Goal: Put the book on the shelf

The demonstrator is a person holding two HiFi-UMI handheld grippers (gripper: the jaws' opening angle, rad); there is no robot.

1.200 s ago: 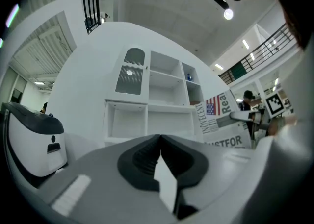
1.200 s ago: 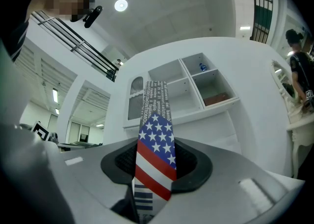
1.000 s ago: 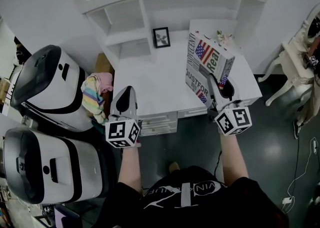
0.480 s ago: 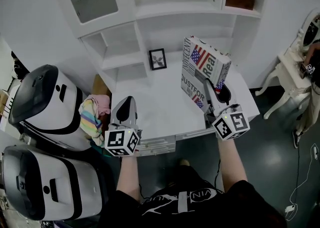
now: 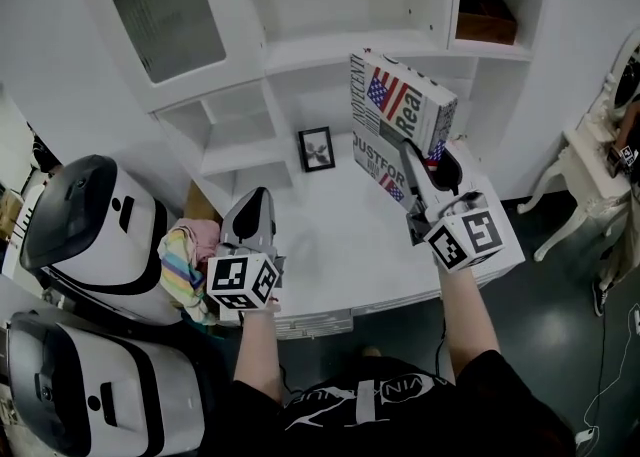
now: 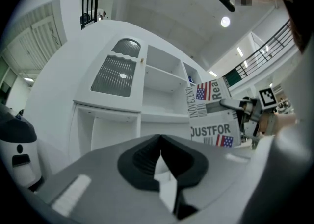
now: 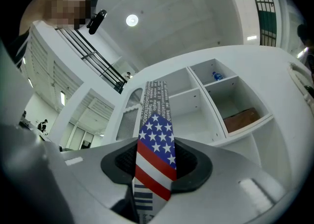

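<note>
Now the right tongs [image 5: 428,160] are pinching the book [image 5: 400,110] by its lower edge. The book is up in the air above the back of the white counter [image 5: 330,235], right in front of the shelf [image 5: 330,45]. It is not on the shelf yet. It stands up but leans a bit, and its cover shows a flag with stars and stripes and big dark letters.

The left tongs [image 5: 256,195] are lower down, over the front left part of the counter, well apart from the book. They are pressed together with nothing between them.

A small picture frame [image 5: 317,149] stands at the back of the counter, between the two tongs. A brown box [image 5: 490,25] sits in a nook at the upper right of the shelf. Beside the counter on the left are a striped cloth [image 5: 185,245] and two big white and black machines [image 5: 90,225], one behind the other.
</note>
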